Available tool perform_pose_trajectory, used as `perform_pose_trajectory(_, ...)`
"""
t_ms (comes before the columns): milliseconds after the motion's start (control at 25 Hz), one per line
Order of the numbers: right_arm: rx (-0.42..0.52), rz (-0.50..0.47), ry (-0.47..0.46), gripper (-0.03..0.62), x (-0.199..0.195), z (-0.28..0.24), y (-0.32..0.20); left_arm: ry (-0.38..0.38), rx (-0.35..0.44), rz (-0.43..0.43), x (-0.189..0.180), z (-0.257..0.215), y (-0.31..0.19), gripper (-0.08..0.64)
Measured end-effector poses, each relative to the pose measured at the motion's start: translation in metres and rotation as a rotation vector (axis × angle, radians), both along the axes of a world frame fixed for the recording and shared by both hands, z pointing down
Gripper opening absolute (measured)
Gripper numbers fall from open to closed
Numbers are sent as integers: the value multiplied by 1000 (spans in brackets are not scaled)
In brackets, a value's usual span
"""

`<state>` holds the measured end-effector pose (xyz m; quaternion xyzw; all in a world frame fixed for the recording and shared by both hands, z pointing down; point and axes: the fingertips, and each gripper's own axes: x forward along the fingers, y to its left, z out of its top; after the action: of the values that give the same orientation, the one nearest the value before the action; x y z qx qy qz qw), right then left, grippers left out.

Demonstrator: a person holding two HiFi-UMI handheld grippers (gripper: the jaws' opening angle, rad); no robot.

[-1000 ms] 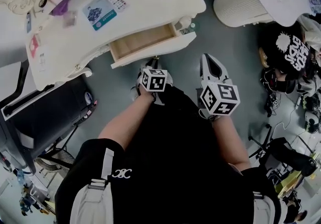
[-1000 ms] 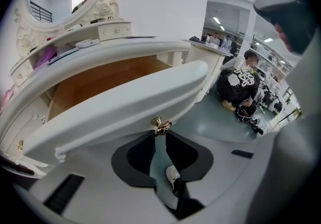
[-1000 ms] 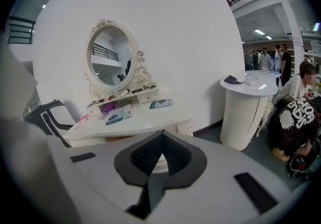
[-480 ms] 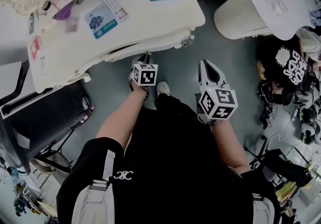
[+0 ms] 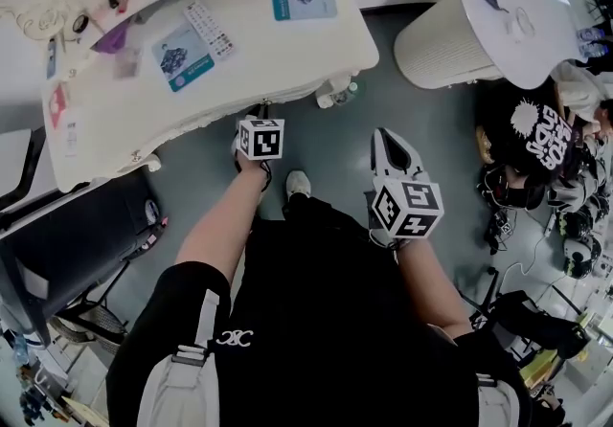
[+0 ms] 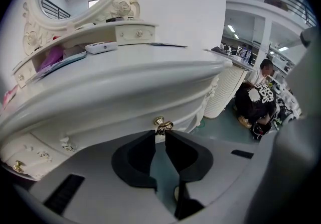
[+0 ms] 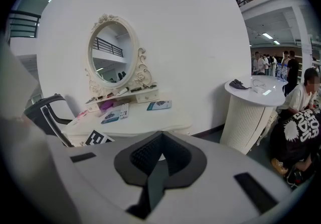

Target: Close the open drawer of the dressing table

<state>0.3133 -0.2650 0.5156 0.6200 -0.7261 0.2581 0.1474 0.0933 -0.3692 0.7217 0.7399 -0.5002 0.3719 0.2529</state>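
One white dressing table [image 5: 239, 52] fills most of the scene, and its drawer [image 6: 125, 112] sits flush in the curved front, so we judge the closing is done or nearly done. Such a drawer is probably stiff wood, light to slide, with glossy and slippery paint. Pushing flat on the front seems the safest hold. Our left tool [image 6: 159, 135] has its jaws pressed almost together, the tips touching the small brass knob [image 6: 160, 124], which looks delicate. Our right tool [image 7: 161, 140] hangs aside, well apart from the table, with its jaws together and holding nothing.
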Motion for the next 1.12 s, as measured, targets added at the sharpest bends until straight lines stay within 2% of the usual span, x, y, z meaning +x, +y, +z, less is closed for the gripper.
perform_pose_trajectory(120,-3,-13,-2,11,-3,-2,-4,7,13,-17,0,-3,1,63)
perform_pose_trajectory(200,3,-27,-9,11,-9,-5,-8,16,25,-39,-3,-11,0,8)
perform_pose_trajectory(480,46,-90,-45,11,-47,-17,-26,103,71,-78,-15,-58,17,8)
perform_pose_trajectory(640,83,-154,-69,11,-83,-27,-35,157,141,-139,-34,-107,24,8)
perform_pose_trajectory(760,112,-204,-91,11,-113,-36,-41,186,193,-150,-48,-144,28,8)
perform_pose_trajectory(1120,232,-339,-179,11,-211,-93,-47,173,289,-184,-113,-242,57,8)
